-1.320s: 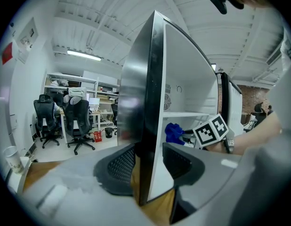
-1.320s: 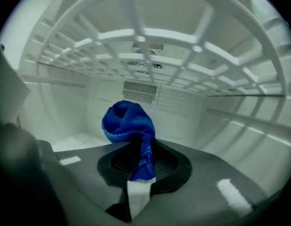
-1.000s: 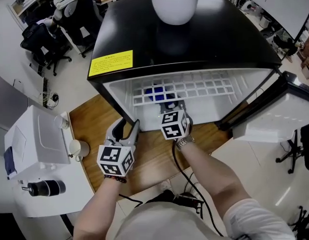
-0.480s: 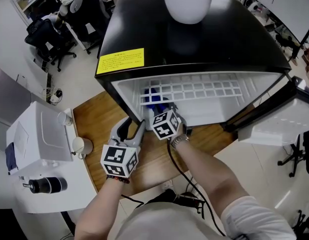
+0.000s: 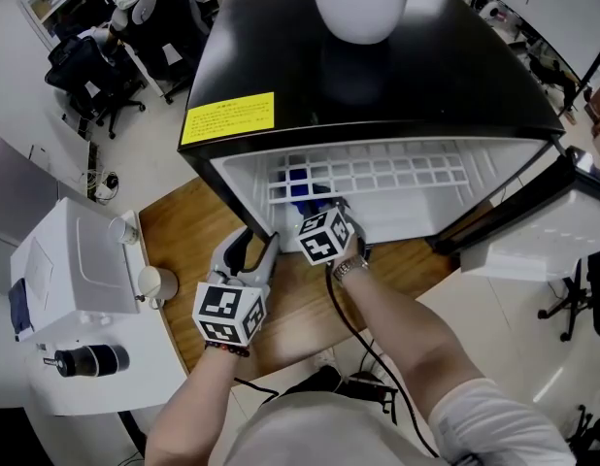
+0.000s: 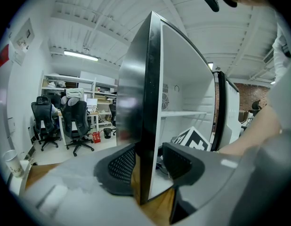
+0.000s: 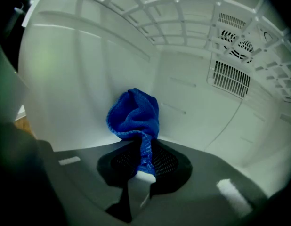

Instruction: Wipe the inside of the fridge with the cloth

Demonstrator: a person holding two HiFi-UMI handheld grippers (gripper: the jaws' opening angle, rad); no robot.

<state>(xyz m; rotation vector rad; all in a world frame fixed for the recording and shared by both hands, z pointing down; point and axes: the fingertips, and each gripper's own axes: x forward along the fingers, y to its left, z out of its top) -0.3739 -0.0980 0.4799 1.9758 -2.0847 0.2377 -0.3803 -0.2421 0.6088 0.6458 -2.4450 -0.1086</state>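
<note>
A black mini fridge (image 5: 358,76) stands open, its inside white. My right gripper (image 5: 316,207) reaches into the fridge's lower left part under the wire shelf (image 5: 378,178). It is shut on a blue cloth (image 7: 133,117), whose tail is pinched between the pads (image 7: 164,161). The bunched end of the cloth lies against the white inner wall (image 7: 79,79). The blue cloth (image 5: 300,183) also shows through the shelf. My left gripper (image 5: 251,246) straddles the front edge of the fridge's left wall (image 6: 145,102), with a pad on each side of it.
A white pot (image 5: 358,3) sits on the fridge top, near a yellow label (image 5: 229,116). The open door (image 5: 533,231) hangs at the right. A white machine (image 5: 67,280) and a cup (image 5: 154,284) stand at the left. Office chairs (image 5: 86,66) are behind.
My right gripper has sunk and shifted left inside the fridge, taking the cloth with it. The left gripper has stayed on the wall edge.
</note>
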